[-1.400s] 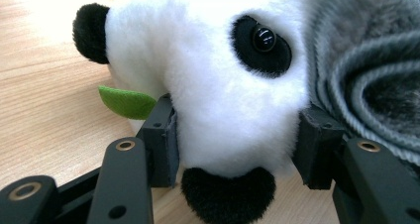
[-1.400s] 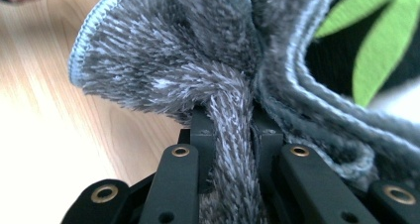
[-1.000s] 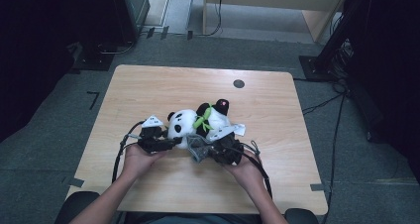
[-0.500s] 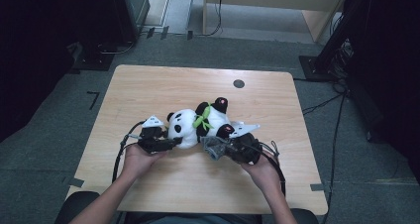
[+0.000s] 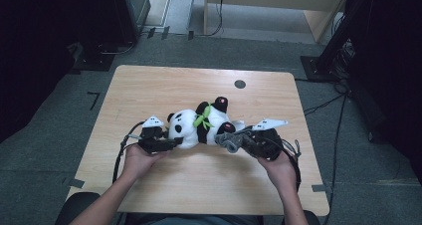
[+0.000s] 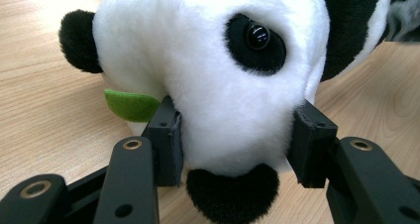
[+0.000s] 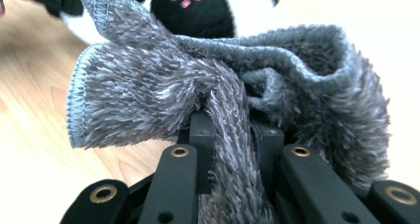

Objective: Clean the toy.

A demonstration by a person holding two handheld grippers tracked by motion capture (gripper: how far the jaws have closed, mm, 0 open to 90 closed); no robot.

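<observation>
The right gripper (image 5: 230, 143) has shifted right since the earlier frame, clenched on the grey cloth (image 7: 218, 80) beside the panda (image 5: 196, 126). The left gripper (image 5: 171, 143) clamps the panda's head at mid-bench (image 5: 149, 90), apparently steadying it for wiping.

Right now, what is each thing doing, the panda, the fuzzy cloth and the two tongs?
Toy panda: lying on the table, its head squeezed between the left tongs.
Grey cloth: bunched up, pinched in the right tongs, next to the panda's foot.
Left tongs: shut on the panda's head.
Right tongs: shut on the cloth.
Table: flat, with the panda on it.
</observation>
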